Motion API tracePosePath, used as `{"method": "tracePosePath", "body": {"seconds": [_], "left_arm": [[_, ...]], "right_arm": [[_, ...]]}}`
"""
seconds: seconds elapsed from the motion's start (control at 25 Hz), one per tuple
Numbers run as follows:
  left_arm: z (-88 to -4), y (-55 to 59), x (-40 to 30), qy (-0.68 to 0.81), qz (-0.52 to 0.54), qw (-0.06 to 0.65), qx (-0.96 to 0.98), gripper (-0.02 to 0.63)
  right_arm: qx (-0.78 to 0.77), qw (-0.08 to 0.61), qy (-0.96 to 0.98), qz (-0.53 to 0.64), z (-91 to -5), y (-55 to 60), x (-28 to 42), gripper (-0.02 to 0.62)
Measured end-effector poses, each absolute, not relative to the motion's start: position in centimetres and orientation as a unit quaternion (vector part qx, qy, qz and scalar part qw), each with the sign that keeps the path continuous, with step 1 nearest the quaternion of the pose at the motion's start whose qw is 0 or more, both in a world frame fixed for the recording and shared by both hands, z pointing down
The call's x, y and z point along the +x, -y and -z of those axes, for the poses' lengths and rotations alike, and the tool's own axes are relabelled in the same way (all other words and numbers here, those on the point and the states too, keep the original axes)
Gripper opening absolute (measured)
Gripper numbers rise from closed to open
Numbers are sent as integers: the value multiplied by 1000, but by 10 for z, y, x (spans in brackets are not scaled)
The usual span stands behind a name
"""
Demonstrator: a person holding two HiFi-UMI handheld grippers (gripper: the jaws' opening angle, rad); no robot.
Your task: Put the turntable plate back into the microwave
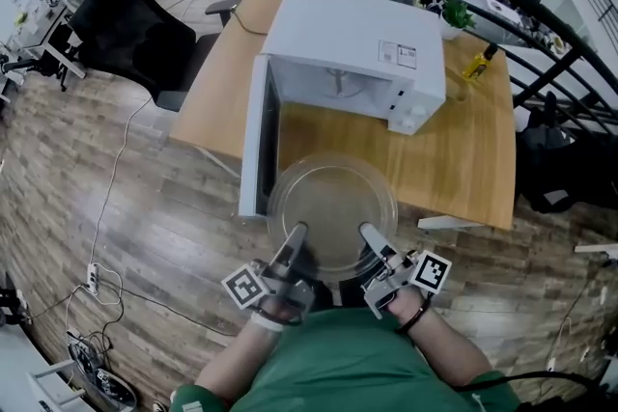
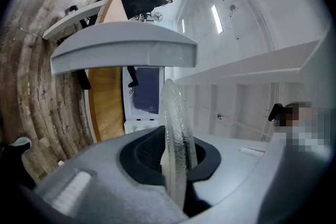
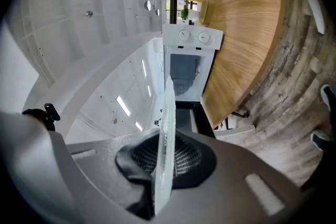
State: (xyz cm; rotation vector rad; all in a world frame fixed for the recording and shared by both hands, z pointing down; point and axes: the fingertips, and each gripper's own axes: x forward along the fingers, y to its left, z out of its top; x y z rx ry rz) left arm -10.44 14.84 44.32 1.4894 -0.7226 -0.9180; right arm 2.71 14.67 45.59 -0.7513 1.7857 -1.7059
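You have the plate (image 1: 333, 207) held flat in the air, over the near edge of the counter (image 1: 463, 159) and partly over the floor (image 1: 126, 236), straight in front of the open microwave (image 1: 357, 43); the left hand-held gripper (image 1: 297, 231) pinches its near rim on the left and the right hand-held gripper (image 1: 367, 233) pinches the near rim on the right, each with the glass edge-on between its pads; treat the plate as clear glass, which I judge heavy for its size, quite stiff, smooth enough to slip and ready to chip or shatter if it drops or knocks the cavity frame; both grips sit on the near side only, so the far half hangs unsupported and will want to tip down; hold both pinches firm and level, and do not ease one before the other; for room, the door (image 1: 253, 135) stands swung open on the left, near the plate's left edge, so favour the right a little; the cavity (image 1: 333, 82) looks not much wider than the plate, so go in square and low enough to clear the top edge; the counter in front of the opening has nothing lying on it; the bottle (image 1: 475, 65) stands well apart on the right.
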Motion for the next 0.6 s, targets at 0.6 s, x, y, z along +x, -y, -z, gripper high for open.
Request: {"method": "tracePosePath", "body": {"seconds": [0.6], "left_arm": [[-455,-38,-27,327,392,585,630,35]], "right_arm": [[-271,261,-661,649,-469,-32,104,31]]}}
